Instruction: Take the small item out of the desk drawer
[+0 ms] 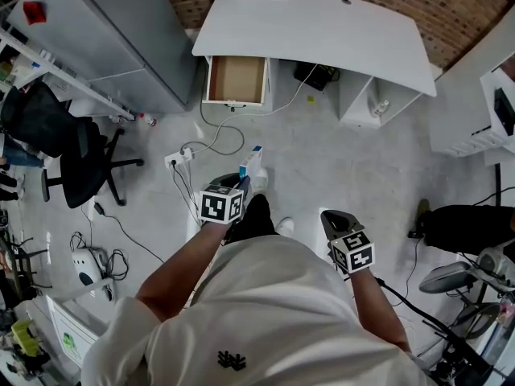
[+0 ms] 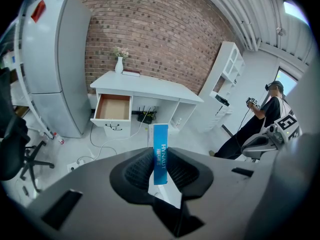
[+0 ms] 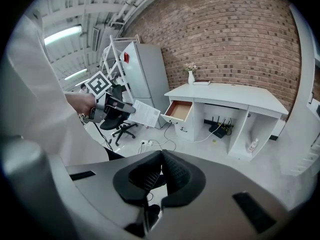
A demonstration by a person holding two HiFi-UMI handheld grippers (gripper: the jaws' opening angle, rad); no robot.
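Note:
My left gripper [image 1: 244,186] is shut on a small blue-and-white box [image 1: 253,164], held upright above the floor. In the left gripper view the box [image 2: 160,151] stands between the dark pads [image 2: 137,171]. From the right gripper view, its white printed face [image 3: 146,113] sticks out of the left gripper [image 3: 111,106]. The white desk [image 1: 314,30] stands ahead, and its drawer [image 1: 236,80] is pulled open, its brown bottom bare. My right gripper [image 1: 334,217] hangs at my right side with its jaws together and nothing between them [image 3: 161,154].
A grey fridge [image 1: 121,39] stands left of the desk and a black office chair [image 1: 76,163] is further left. A power strip with cables [image 1: 179,159] lies on the floor before the drawer. Another person [image 2: 265,119] stands at the right by white shelves [image 2: 227,74].

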